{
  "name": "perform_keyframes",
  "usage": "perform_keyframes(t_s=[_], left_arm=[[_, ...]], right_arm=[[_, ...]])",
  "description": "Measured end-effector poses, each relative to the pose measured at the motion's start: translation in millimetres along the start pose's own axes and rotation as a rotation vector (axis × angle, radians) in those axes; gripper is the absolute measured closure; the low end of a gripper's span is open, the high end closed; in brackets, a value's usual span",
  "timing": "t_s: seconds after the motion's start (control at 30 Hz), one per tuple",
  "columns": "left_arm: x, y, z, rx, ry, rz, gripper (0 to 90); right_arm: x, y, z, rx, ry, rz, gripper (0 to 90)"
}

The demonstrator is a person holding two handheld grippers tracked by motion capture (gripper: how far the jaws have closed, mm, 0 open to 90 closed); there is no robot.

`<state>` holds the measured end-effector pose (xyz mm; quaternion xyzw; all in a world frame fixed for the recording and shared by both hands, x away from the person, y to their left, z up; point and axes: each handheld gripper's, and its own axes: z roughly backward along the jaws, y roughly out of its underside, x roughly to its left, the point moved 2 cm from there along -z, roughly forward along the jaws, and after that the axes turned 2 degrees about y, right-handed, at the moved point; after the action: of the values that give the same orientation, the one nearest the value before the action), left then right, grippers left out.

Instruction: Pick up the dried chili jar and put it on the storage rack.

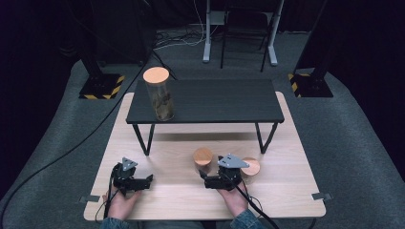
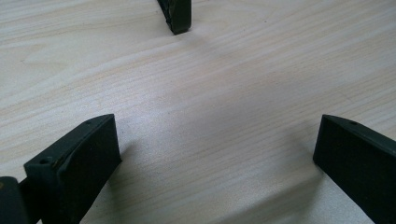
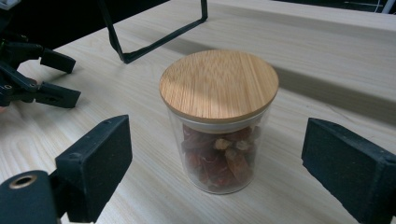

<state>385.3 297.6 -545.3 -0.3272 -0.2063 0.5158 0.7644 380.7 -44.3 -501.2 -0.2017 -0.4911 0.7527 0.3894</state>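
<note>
The right gripper (image 1: 210, 182) sits low over the pale wooden table (image 1: 286, 191) with its jaws spread wide, aimed at a short glass jar (image 3: 218, 140) that stands upright just ahead of them, not yet touched. In the right gripper view the jar lies squarely between the 2 black pads, its bamboo lid (image 3: 218, 84) seated flat on top and reddish-brown dried pieces showing through the glass; lining it up like that looks like preparation for a grasp around the body rather than the lid. From the high view that jar (image 1: 202, 160) stands near the front of the table, with a second short jar (image 1: 250, 168) just beside the right gripper on its outer side, partly hidden by the grey plate. A tall jar (image 1: 160, 98) with the same kind of lid stands on the left end of the dark raised shelf (image 1: 215, 102) behind, which suggests the shelf is where the jars belong. The left gripper (image 1: 149, 180) rests near the table's front left, well apart from all 3 jars, jaws likewise wide apart with nothing but bare wood between them, apparently parked out of the way.
</note>
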Motion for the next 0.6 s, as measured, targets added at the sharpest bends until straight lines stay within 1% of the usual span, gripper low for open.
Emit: perform_keyframes(t_s=[0.1,0.23,0.6], left_arm=[[0.0,0.0,0.0,0.000,0.000,0.000,0.1],[0.0,0.0,0.0,0.000,0.000,0.000,0.1],[0.0,0.0,0.0,0.000,0.000,0.000,0.1]], right_arm=[[0.6,0.0,-2.4,-0.007,-0.004,-0.001,8.4],[-0.1,2.3,-7.5,0.008,-0.005,-0.011,8.2],[-1.1,6.8,-23.5,0.025,-0.012,-0.035,9.0]])
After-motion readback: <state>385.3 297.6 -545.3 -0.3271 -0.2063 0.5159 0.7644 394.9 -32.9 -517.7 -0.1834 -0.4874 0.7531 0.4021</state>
